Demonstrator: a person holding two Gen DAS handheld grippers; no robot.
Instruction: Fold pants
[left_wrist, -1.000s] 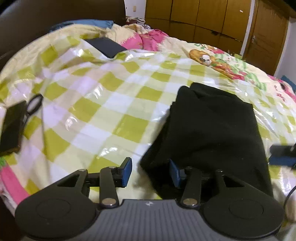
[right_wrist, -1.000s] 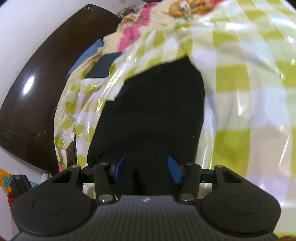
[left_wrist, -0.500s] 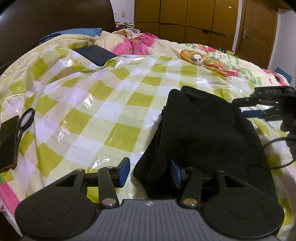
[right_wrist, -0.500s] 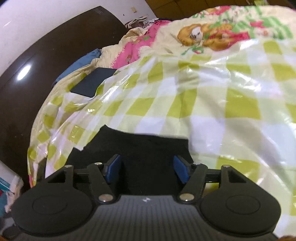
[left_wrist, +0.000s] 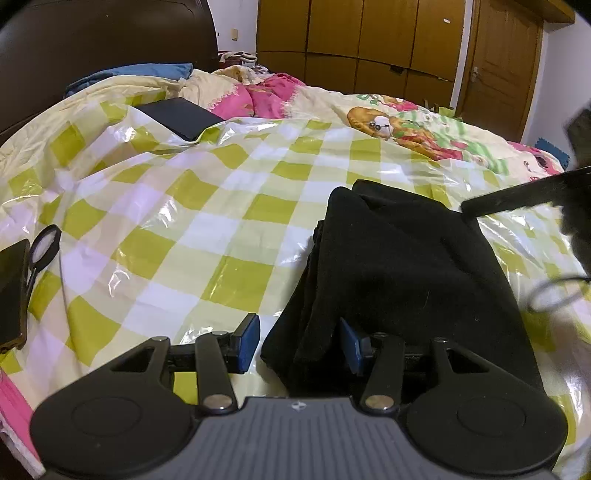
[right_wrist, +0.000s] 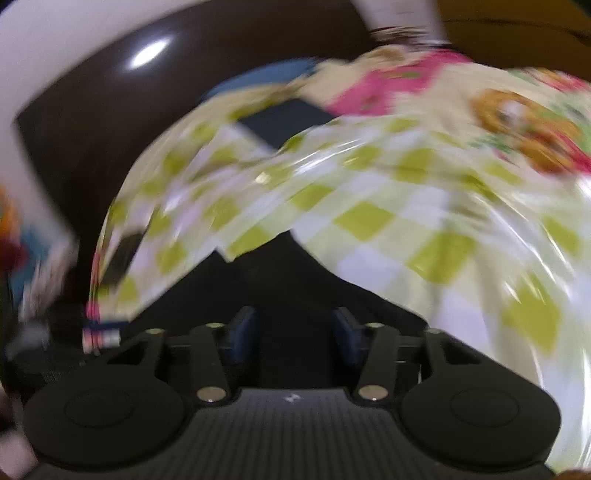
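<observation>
The black pants (left_wrist: 402, 280) lie folded in a thick stack on the green-and-white checked plastic sheet (left_wrist: 192, 221) over the bed. My left gripper (left_wrist: 299, 341) is open at the stack's near left corner; its right pad (left_wrist: 351, 347) rests over the cloth, its left pad (left_wrist: 246, 338) over the sheet. My right gripper (right_wrist: 293, 336) is open and empty above the dark pants (right_wrist: 273, 266); that view is blurred by motion. It also shows as a dark blurred shape at the right edge of the left wrist view (left_wrist: 535, 195).
A dark flat tablet (left_wrist: 177, 116) lies at the far left of the sheet. A phone (left_wrist: 11, 291) and a round-lens tool (left_wrist: 42, 251) lie at the left edge. A cable loop (left_wrist: 554, 293) hangs at right. A dark headboard (left_wrist: 92, 44) and wooden wardrobe (left_wrist: 369, 40) stand behind.
My right gripper has lifted off the pants and swung away up and right, blurring its view. My left gripper has stayed open at the stack's near corner, tilting up slightly.
</observation>
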